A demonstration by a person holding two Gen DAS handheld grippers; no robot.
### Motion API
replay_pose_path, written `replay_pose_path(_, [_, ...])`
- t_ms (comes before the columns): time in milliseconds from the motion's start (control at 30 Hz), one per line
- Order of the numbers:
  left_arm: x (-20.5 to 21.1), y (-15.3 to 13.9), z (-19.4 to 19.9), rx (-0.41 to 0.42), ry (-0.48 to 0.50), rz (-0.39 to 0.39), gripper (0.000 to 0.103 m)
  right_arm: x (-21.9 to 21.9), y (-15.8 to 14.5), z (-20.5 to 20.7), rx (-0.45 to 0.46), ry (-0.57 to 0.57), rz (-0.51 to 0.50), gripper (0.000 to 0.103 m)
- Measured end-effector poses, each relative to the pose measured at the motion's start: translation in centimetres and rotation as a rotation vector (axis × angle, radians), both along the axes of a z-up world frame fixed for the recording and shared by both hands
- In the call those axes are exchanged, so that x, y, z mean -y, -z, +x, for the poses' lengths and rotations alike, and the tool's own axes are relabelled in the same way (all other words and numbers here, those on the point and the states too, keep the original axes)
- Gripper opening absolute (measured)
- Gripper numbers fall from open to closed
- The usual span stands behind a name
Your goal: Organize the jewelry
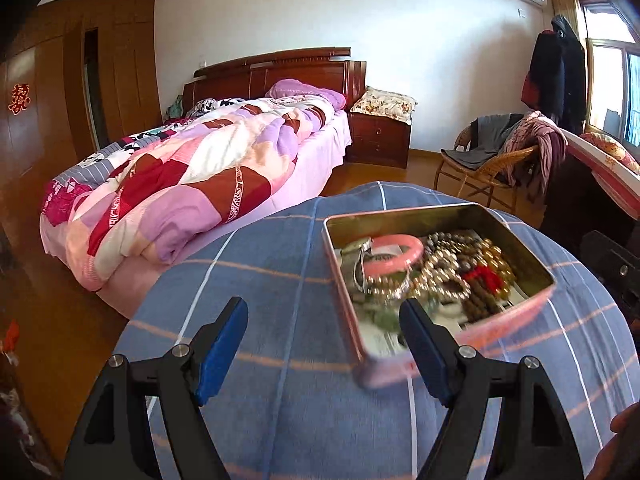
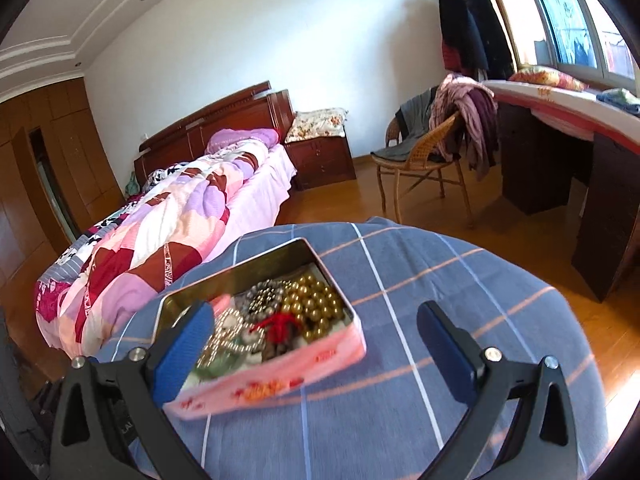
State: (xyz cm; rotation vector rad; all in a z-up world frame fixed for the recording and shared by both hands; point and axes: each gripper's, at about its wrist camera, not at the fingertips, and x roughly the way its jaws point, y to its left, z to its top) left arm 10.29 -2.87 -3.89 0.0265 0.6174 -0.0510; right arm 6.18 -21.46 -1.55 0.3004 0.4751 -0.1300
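A pink tin box (image 1: 516,318) (image 2: 280,380) stands open on a round table with a blue checked cloth (image 1: 280,280) (image 2: 420,280). It holds a pink bangle (image 1: 400,246), gold bead strands (image 2: 316,304), dark bead bracelets (image 1: 476,300), a red tassel (image 2: 280,326) and silvery pieces. My left gripper (image 1: 324,338) is open and empty, just left of the box's near corner, its right finger (image 1: 424,348) in front of the box. My right gripper (image 2: 316,344) is open and empty, its left finger (image 2: 184,352) in front of the box's left part.
A bed with a patchwork quilt (image 1: 180,184) (image 2: 160,232) lies beyond the table on the left. A wicker chair with clothes (image 1: 496,156) (image 2: 432,148) and a dark desk (image 2: 600,200) stand at the right. A nightstand (image 1: 380,136) is beside the bed.
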Motion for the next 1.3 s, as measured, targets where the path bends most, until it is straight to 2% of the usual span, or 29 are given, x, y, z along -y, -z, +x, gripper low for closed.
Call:
replay_pose_path(167, [-0.5, -1.3, -3.1, 0.025, -0.001, 0.015, 0.078, -0.7, -1.2, -3.1, 0.043, 0.001, -0.019, 0.103])
replay_pose_path(300, [-0.9, -2.4, -5.7, 0.052, -0.006, 0.013, 0.078, -1.5, -2.3, -5.6, 0.08, 0.009, -0.08, 0.103])
replay_pose_path(600, [-0.8, -4.4, -9.7, 0.124, -0.009, 0.053, 0.079, -2.0, -4.0, -8.7, 0.153, 0.009, -0.069, 0.103])
replay_pose_path(967, [-1.2, -6.0, -11.1, 0.184, -0.021, 0.029, 0.086, -2.5, -4.9, -10.0, 0.193, 0.007, -0.065, 0.103])
replay_pose_path(1300, [-1.0, -6.0, -11.1, 0.186, -0.019, 0.034, 0.088, -2.6, -4.9, -10.1, 0.196, 0.003, -0.066, 0.103])
